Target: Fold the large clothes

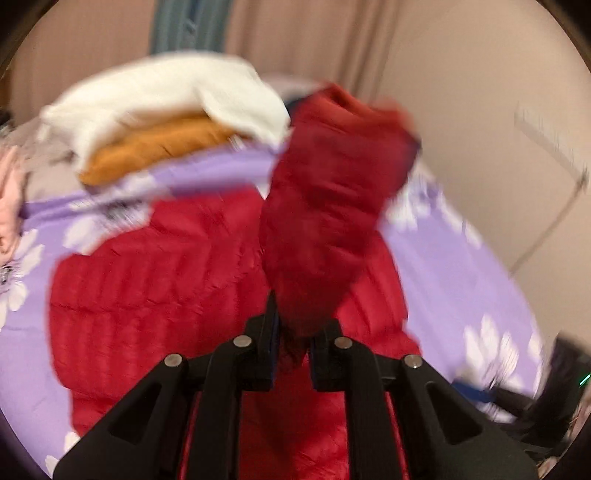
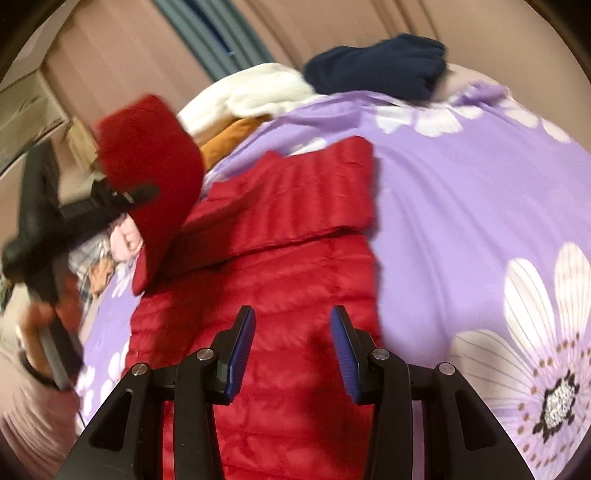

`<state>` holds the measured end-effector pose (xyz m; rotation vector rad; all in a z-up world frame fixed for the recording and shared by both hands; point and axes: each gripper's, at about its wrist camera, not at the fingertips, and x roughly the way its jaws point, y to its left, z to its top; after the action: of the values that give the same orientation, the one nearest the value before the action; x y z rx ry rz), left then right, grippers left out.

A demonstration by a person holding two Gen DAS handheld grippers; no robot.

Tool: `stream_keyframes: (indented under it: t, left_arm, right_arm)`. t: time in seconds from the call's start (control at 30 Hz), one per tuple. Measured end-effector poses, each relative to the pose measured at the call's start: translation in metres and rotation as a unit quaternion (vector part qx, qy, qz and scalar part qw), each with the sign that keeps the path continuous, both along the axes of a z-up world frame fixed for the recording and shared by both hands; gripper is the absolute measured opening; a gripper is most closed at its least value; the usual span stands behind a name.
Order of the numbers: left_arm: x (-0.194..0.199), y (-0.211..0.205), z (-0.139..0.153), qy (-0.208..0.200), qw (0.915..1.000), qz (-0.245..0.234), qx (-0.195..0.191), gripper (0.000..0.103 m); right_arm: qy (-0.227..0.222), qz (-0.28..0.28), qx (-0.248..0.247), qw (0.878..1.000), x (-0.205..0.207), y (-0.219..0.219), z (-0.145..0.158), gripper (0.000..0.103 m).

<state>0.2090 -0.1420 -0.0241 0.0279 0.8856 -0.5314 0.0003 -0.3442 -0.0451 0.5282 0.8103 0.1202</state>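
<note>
Sleeve fold in hand, by my read: left gripper (image 1: 293, 334) is clenched on a bunch of the red puffer jacket's (image 1: 155, 288) sleeve (image 1: 328, 206), which hangs lifted above the jacket body; in the right wrist view that same gripper (image 2: 142, 192) shows at the left edge, raised, with the red fabric (image 2: 147, 158) draped from it. Right gripper (image 2: 291, 345) is released, blue ribbed pads apart, nothing between them, hovering over the jacket's lower body. The jacket lies flat on the bedspread (image 2: 461, 206), other sleeve (image 2: 295, 195) already laid across the chest. Next move probably calls for carrying the lifted sleeve over and laying it flat (right gripper could pin the body). Jacket: glossy, quilted in horizontal channels, slippery-looking. Bedspread: smooth lilac with big white flowers. Farther back: a stack of white (image 1: 166, 92) and mustard (image 1: 159, 147) garments, a navy fleece (image 2: 376, 66), then beige curtains (image 1: 314, 33).
</note>
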Motion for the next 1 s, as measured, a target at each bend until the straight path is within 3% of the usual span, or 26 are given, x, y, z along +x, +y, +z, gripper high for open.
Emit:
stream_keyframes:
  t: [0.03, 0.1, 0.17, 0.23, 0.3, 0.33, 0.47, 0.53, 0.7, 0.77, 0.8, 0.9, 1.0]
  left_arm:
    - [0.001, -0.009, -0.014, 0.017, 0.9997, -0.013, 0.012, 0.016]
    - [0.002, -0.024, -0.038, 0.050, 0.9977, -0.031, 0.035, 0.042]
    - [0.005, -0.024, -0.052, 0.063, 0.9964, -0.029, 0.049, 0.052]
    - [0.011, -0.018, -0.050, 0.064, 0.9966, -0.028, 0.045, 0.055]
    - [0.008, -0.003, -0.046, 0.063, 0.9974, -0.020, 0.030, 0.074]
    - [0.003, 0.009, -0.044, 0.061, 0.9978, -0.016, 0.019, 0.078]
    - [-0.016, 0.053, -0.029, 0.058, 0.9980, 0.006, -0.022, 0.085]
    - [-0.031, 0.074, -0.026, 0.059, 0.9974, 0.029, -0.029, 0.085]
    - [-0.048, 0.128, -0.042, 0.078, 0.9913, 0.106, -0.009, 0.085]
    - [-0.052, 0.148, -0.051, 0.093, 0.9864, 0.135, -0.012, 0.085]
    - [-0.056, 0.156, -0.054, 0.098, 0.9845, 0.145, -0.012, 0.085]
    - [-0.065, 0.174, -0.061, 0.108, 0.9805, 0.163, -0.016, 0.085]
    - [-0.074, 0.188, -0.067, 0.117, 0.9774, 0.175, -0.019, 0.085]
  right_arm:
    - [0.004, -0.006, 0.004, 1.000, -0.001, -0.003, -0.002, 0.043]
    - [0.009, -0.015, 0.011, 1.000, -0.002, -0.008, -0.005, 0.051]
    - [0.009, -0.018, 0.019, 1.000, -0.003, -0.013, -0.008, 0.051]
    - [0.008, -0.020, 0.023, 0.999, 0.000, -0.015, -0.008, 0.052]
    - [0.004, -0.017, 0.035, 0.999, 0.007, -0.015, -0.007, 0.052]
    - [0.002, -0.013, 0.044, 0.999, 0.010, -0.014, -0.006, 0.052]
    - [-0.019, 0.005, 0.102, 0.995, 0.036, -0.006, -0.004, 0.055]
    - [-0.012, -0.008, 0.116, 0.993, 0.052, -0.004, -0.009, 0.064]
    - [0.027, -0.001, 0.123, 0.992, 0.099, 0.007, -0.026, 0.064]
    - [0.037, -0.004, 0.116, 0.993, 0.107, 0.009, -0.031, 0.040]
    - [0.045, -0.012, 0.113, 0.992, 0.109, 0.010, -0.033, 0.019]
    - [0.013, -0.021, 0.090, 0.996, 0.095, 0.012, -0.020, 0.010]
    - [0.003, -0.042, 0.059, 0.997, 0.082, 0.005, -0.009, 0.010]
